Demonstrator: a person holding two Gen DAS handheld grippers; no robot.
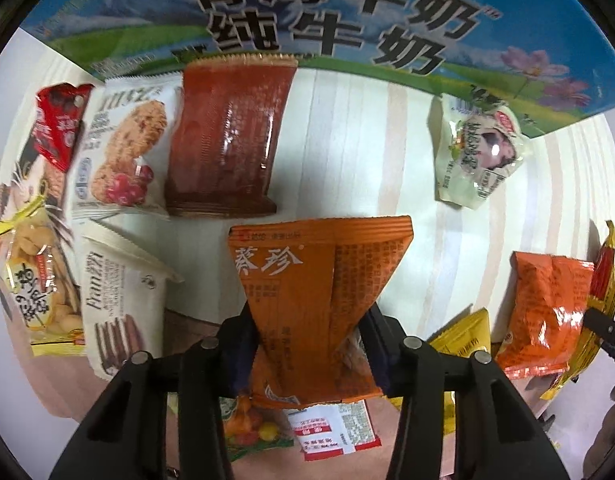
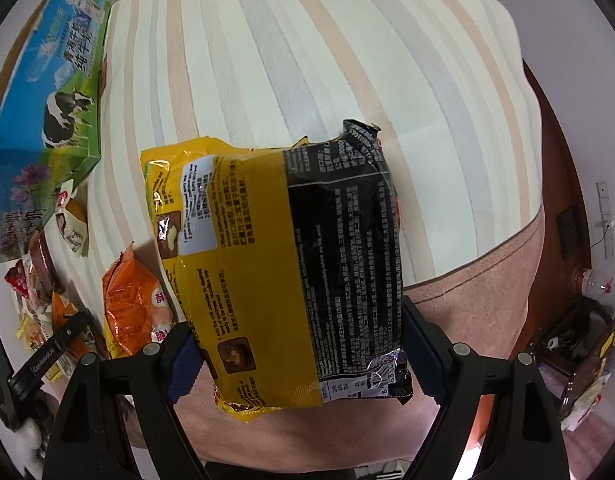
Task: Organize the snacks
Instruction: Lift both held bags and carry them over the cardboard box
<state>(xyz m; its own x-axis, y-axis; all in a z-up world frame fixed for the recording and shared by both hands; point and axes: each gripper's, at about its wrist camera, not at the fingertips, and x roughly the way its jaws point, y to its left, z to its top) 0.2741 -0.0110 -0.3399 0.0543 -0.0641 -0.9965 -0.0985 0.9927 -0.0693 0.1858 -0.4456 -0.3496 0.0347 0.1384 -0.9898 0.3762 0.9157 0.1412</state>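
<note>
My left gripper (image 1: 309, 354) is shut on an orange snack packet (image 1: 319, 280) with white characters, its lower half pinched between the pads. The packet hangs over the striped cloth (image 1: 367, 140), just in front of a brown packet (image 1: 227, 140). My right gripper (image 2: 303, 356) is shut on a large yellow and black noodle packet (image 2: 283, 264), held across its width by the blue pads above the striped cloth (image 2: 307, 60). A second orange packet (image 1: 547, 312) lies at the right, and also shows in the right wrist view, as the orange packet (image 2: 131, 304).
A blue and green milk carton (image 1: 307, 12) stands along the far side. On the left lie a cookie packet (image 1: 119, 148), a red packet (image 1: 59, 124), a white wafer packet (image 1: 119, 300) and a yellow bag (image 1: 39, 292). A pale egg packet (image 1: 479, 152) sits by the carton.
</note>
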